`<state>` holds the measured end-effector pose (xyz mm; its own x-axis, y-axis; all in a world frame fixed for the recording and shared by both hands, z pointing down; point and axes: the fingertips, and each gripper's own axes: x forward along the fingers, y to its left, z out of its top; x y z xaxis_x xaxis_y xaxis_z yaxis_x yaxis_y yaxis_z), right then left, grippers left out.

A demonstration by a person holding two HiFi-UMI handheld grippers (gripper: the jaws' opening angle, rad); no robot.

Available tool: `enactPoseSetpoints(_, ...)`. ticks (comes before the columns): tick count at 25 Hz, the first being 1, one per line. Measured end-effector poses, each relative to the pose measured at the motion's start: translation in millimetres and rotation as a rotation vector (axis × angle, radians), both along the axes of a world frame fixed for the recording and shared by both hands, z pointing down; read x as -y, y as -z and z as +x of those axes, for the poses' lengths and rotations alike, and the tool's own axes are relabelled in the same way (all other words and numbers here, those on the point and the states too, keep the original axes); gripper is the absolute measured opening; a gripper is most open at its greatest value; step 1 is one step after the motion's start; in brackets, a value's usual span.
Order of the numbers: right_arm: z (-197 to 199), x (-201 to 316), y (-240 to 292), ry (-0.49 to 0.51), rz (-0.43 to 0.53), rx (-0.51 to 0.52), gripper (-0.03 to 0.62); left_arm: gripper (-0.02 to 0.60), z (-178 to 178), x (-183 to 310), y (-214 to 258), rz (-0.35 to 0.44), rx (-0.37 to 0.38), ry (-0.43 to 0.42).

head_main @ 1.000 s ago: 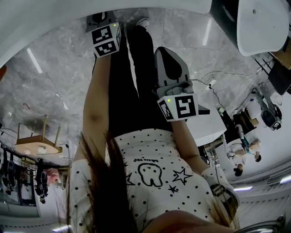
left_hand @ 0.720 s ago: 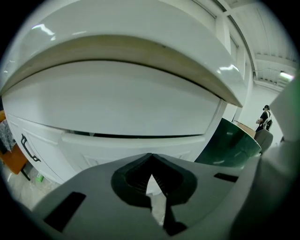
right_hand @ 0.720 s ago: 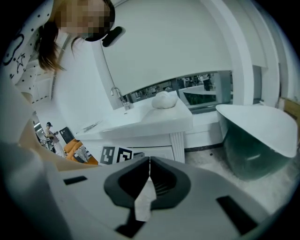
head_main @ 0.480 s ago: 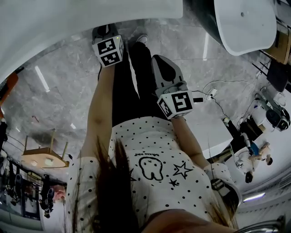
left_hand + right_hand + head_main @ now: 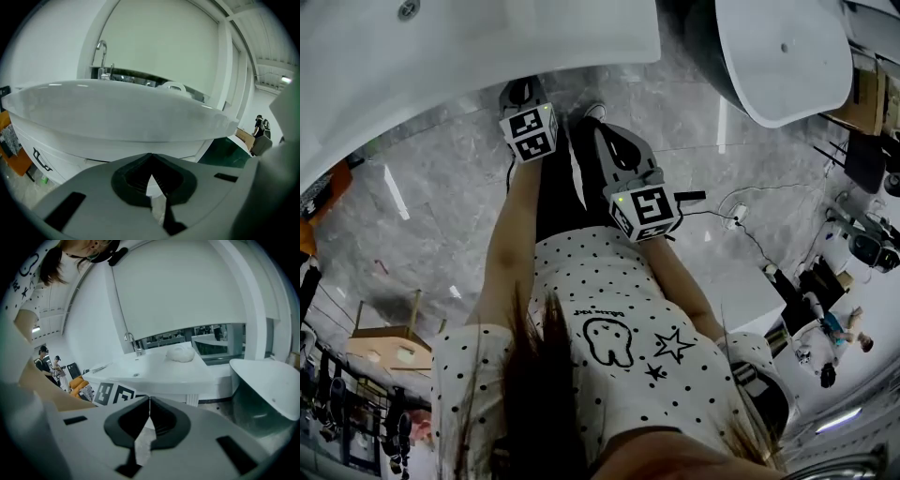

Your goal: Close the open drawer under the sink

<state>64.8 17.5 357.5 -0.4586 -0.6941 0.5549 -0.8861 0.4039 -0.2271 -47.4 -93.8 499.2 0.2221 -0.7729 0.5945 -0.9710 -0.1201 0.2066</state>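
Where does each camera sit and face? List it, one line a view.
Head view: on the head, steeply down at the floor; shirt, arms, legs, left tool, right tool show.
Left gripper view: on the left tool, facing sink and faucet over its shut jaws.
Right gripper view: on the right tool, facing sink, faucet, bathtub; arm and shirt show.
Shared: both gripper views show the faucet.

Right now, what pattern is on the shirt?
The shirt is white with black dots and stars; head view shows it best.
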Motion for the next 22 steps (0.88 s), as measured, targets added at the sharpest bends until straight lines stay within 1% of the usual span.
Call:
enactPoseSetpoints(4, -7, 5, 6, 0.011, 0.013, -0.001, 0.014, 0.005, -2, 6, 15, 0.019, 0.001, -0.008)
enactPoseSetpoints(7, -10, 10, 10, 0.003, 0.022, -0.008, 0.015, 0.005, -3, 5, 19, -0.002, 0.007, -0.021)
enactPoseSetpoints(10, -10, 18, 16, -0.007, 0.035, -0.01, 0.015, 0.004, -4, 3, 21, -0.026, -0.002, -0.018)
enactPoseSetpoints(18, -3, 26, 27, -0.024, 0.05, -0.009, 0.015, 0.005, -5, -5, 29, -0.065, 0.007, -0.035)
enactPoseSetpoints(22, 0, 30, 34, -0.022, 0.065, -0.009, 0.015, 0.005, -6, -11, 37, -0.088, 0.018, -0.024)
